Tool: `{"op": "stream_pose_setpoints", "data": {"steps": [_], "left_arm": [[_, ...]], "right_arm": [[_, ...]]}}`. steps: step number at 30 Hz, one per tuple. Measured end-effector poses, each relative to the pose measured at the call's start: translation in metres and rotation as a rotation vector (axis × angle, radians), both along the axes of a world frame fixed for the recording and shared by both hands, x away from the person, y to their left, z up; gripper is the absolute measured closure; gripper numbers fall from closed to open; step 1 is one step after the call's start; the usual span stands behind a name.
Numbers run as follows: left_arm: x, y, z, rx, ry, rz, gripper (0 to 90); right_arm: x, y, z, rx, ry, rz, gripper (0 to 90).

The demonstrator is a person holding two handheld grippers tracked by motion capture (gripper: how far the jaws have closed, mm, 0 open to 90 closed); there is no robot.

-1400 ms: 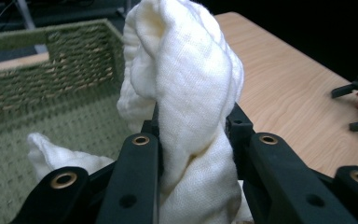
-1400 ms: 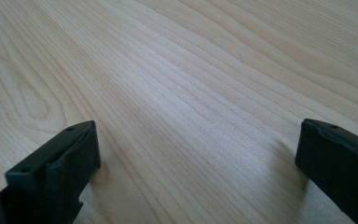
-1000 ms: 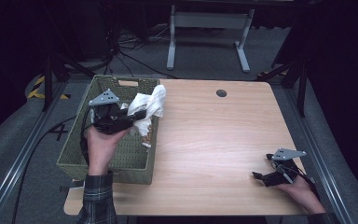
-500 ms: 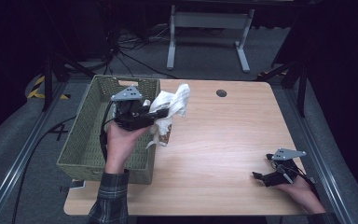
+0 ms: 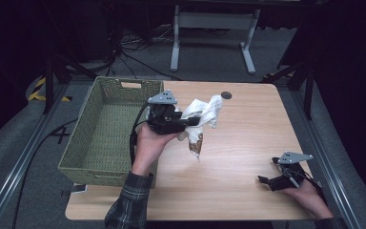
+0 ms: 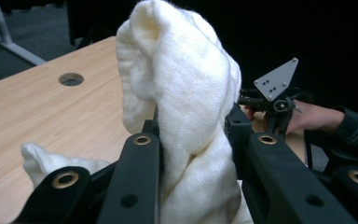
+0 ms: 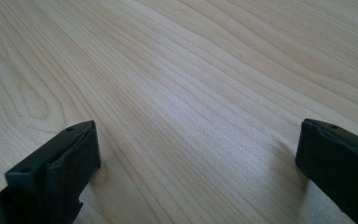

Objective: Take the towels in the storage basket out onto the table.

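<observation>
While the left claw [image 5: 193, 121] is clamped on a white cloth [image 5: 205, 112] held above the worktop [image 5: 248, 138], just right of the woven basket [image 5: 100, 138], the right claw [image 5: 267, 181] rests released at the near right corner; a grommet hole [image 5: 226, 95] lies beyond, nothing between.

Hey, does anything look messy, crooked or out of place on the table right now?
Nothing is spilled or damaged. The white cloth hangs bunched from the left gripper above the table, beside the green basket. The right gripper rests open.
</observation>
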State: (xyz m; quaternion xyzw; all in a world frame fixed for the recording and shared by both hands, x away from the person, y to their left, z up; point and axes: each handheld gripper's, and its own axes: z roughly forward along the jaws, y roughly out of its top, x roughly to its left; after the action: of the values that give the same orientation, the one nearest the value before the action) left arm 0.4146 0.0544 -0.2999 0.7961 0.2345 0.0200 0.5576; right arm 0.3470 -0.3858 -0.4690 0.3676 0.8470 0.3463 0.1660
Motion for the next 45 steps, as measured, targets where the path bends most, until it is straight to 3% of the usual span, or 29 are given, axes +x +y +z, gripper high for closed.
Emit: {"op": "stream_pose_setpoints", "data": {"steps": [5, 7, 23, 30, 36, 45], "left_arm": [[-0.001, -0.016, -0.007, -0.008, 0.014, -0.028, 73.7], [-0.002, -0.027, -0.012, 0.017, 0.024, -0.056, 73.7], [-0.008, -0.082, -0.048, 0.078, 0.039, -0.141, 73.7], [-0.008, -0.105, -0.075, 0.116, 0.064, -0.156, 73.7], [-0.008, -0.121, -0.097, 0.154, 0.058, -0.184, 73.6], [-0.006, -0.136, -0.128, 0.219, 0.079, -0.200, 73.1]], "right_arm": [[0.000, 0.000, 0.000, 0.000, 0.000, 0.002, 0.2], [0.000, 0.000, 0.000, 0.000, 0.000, 0.002, 0.2], [0.000, 0.000, 0.000, 0.002, -0.002, 0.002, 0.2], [0.000, 0.000, 0.000, 0.001, 0.002, 0.004, 0.2], [0.000, 0.000, 0.000, 0.001, 0.001, 0.006, 0.2], [0.000, 0.000, 0.000, 0.001, 0.001, 0.007, 0.2]]}}
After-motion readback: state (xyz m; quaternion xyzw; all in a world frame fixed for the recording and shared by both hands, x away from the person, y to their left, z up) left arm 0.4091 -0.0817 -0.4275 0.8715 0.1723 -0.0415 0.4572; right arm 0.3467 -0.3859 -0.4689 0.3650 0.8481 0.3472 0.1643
